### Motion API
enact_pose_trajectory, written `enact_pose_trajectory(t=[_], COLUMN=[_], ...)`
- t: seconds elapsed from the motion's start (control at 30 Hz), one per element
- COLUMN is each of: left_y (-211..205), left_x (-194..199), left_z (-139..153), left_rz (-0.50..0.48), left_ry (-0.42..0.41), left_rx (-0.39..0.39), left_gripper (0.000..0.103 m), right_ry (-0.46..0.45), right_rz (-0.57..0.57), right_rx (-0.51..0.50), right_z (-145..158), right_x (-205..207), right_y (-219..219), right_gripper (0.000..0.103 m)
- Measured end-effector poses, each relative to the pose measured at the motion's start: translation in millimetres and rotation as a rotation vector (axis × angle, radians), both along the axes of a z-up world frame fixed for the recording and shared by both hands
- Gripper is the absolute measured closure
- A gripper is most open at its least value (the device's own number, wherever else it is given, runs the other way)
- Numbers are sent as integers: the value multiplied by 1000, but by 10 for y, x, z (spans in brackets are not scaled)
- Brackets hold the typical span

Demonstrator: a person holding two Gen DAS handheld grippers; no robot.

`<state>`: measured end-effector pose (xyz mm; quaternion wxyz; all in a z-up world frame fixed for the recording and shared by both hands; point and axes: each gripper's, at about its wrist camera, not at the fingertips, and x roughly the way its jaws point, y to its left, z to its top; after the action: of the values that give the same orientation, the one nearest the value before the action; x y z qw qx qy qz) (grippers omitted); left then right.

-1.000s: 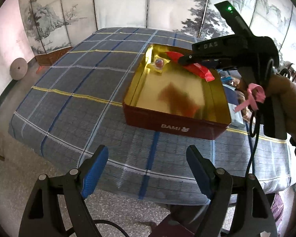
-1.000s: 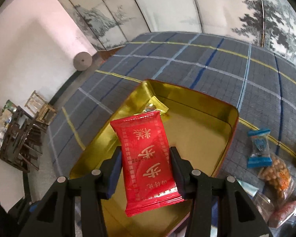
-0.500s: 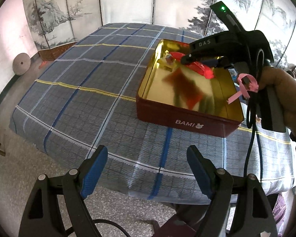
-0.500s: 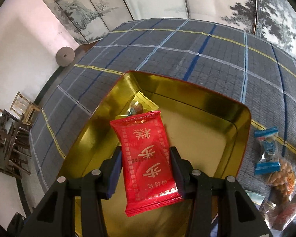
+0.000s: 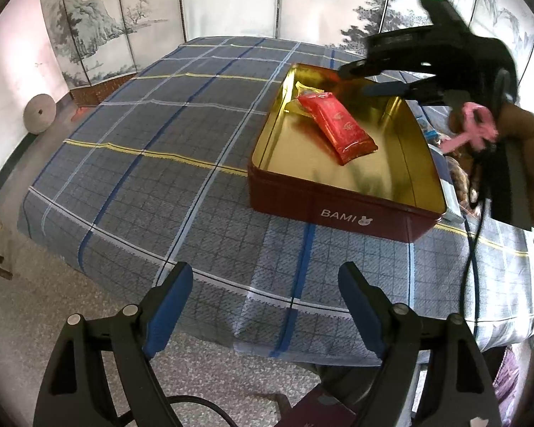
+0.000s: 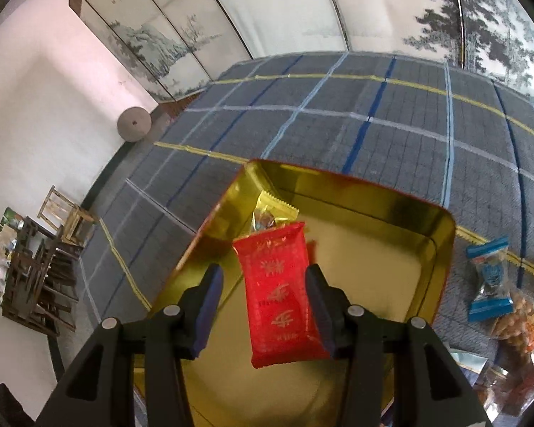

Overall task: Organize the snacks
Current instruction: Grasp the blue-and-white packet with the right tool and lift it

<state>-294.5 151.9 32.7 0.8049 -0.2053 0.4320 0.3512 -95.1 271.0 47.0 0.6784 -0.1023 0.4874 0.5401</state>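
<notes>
A red tin (image 5: 341,210) with a gold inside stands on the plaid tablecloth. A red snack packet (image 5: 338,128) lies flat on its floor, next to a small gold-wrapped candy (image 5: 308,90) in the far left corner. My right gripper (image 5: 359,80) hovers over the tin's far side. In the right wrist view the right gripper (image 6: 263,277) is open just above the red packet (image 6: 277,291). The left pad stands clear of it and nothing is held. My left gripper (image 5: 263,306) is open and empty over the table's near edge, well short of the tin.
Loose snacks lie to the right of the tin: a blue-wrapped packet (image 6: 489,281) and a clear bag of nuts (image 6: 519,323), with more below them. The checked cloth (image 5: 142,178) is bare to the left. Wooden chairs (image 6: 35,277) stand on the floor beyond the table.
The red packet was pinched between the right gripper's pads and held over the tin. Now it has dropped and lies on the tin's floor. The left gripper has barely moved.
</notes>
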Motion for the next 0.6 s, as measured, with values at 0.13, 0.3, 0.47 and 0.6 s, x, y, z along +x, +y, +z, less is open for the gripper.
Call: enact_pose_trajectory(t=[0.13, 0.3, 0.47, 0.6], left_y=[24, 25, -33, -100], left_x=[-19, -41, 18, 37], left_z=[5, -15, -51, -7], left_rz=[8, 11, -13, -29], left_ry=[-4, -11, -2, -5], left_rx=[0, -9, -32, -18], left_gripper=[22, 21, 21, 20], right_ry=[-3, -57, 70, 83], right_rz=[-44, -92, -160, -170], right_rx=[44, -2, -75, -89], right_z=[151, 146, -188, -309], right_x=[72, 138, 203, 189], right_y=[-343, -1005, -1541, -1596], right_gripper=[54, 54, 58, 58])
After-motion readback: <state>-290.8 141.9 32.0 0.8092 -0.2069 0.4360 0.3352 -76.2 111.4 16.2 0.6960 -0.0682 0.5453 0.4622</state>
